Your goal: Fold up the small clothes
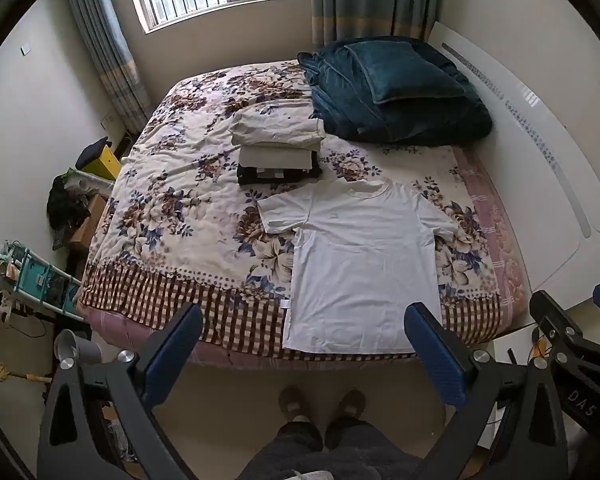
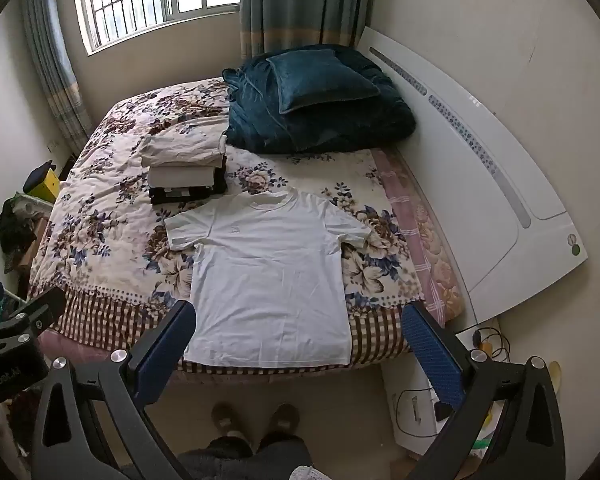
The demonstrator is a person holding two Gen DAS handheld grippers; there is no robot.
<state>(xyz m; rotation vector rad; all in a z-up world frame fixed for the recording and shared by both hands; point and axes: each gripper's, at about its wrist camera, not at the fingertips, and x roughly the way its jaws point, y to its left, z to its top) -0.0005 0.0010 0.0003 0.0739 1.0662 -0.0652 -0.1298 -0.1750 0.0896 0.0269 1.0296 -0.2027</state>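
A white T-shirt (image 1: 360,256) lies spread flat, face up, on the floral bedspread (image 1: 172,208), hem at the near bed edge, collar toward the window. It also shows in the right wrist view (image 2: 268,276). My left gripper (image 1: 304,316) is open and empty, held above the near bed edge, left of the shirt's hem. My right gripper (image 2: 300,314) is open and empty, held above the shirt's hem. A stack of folded clothes (image 1: 278,148) sits behind the shirt's left sleeve; it also shows in the right wrist view (image 2: 184,168).
A dark teal folded quilt with a pillow (image 1: 396,92) lies at the far right of the bed. A white headboard (image 1: 540,184) stands on the right. Clutter and a shelf (image 1: 40,276) stand left of the bed. The person's slippered feet (image 1: 320,404) stand at the bed's near edge.
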